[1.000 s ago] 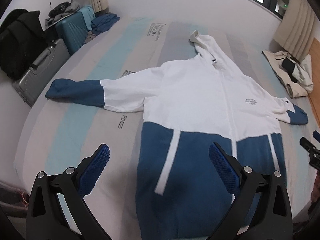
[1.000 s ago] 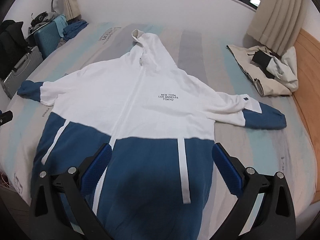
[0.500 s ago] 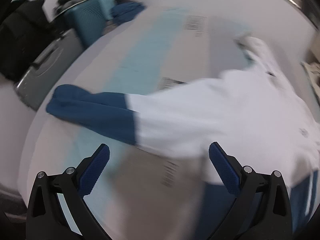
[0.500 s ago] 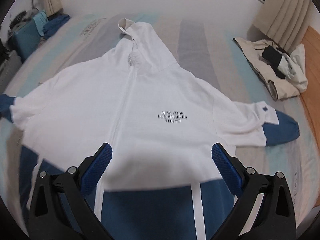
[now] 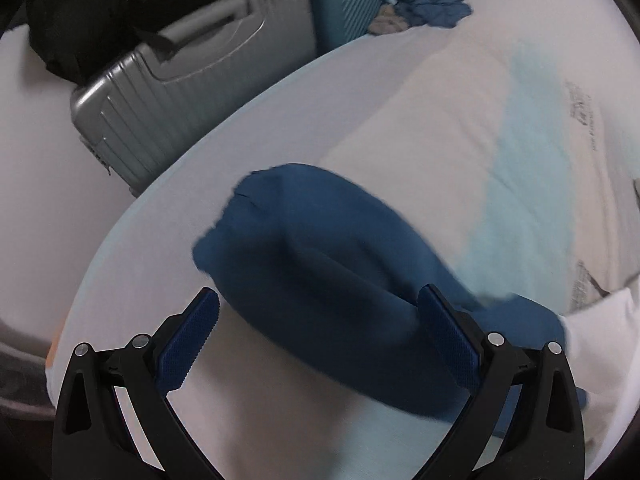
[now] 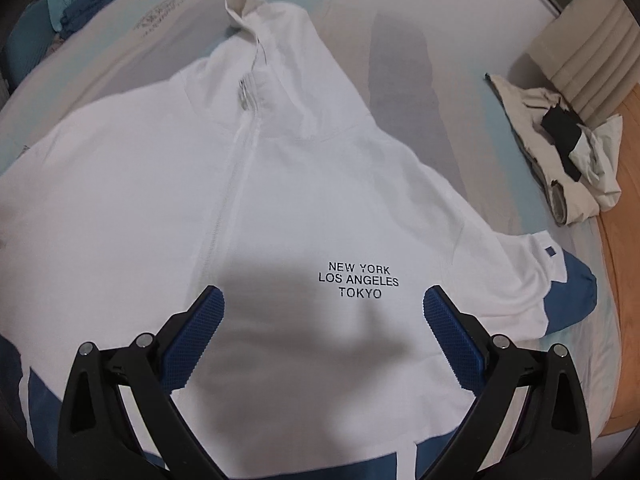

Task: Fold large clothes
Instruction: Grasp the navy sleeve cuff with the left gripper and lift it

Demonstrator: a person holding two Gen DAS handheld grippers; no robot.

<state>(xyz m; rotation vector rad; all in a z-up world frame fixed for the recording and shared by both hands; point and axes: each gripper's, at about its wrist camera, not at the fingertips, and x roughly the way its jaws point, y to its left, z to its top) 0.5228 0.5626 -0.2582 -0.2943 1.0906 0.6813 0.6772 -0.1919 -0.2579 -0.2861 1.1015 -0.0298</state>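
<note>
left tongs (image 5: pixel 318 334) gape wide over the blue sleeve (image 5: pixel 320 280).

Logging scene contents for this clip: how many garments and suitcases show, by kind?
Hoodie: 1
Beige jacket: 1
Blue clothes pile: 1
Black garment: 1
Grey suitcase: 1
Teal suitcase: 1
Total: 6

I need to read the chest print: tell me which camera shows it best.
The right wrist view: the chest print on the hoodie sits sharp and centred there. The left wrist view shows only the blue sleeve cuff, no print.
</note>
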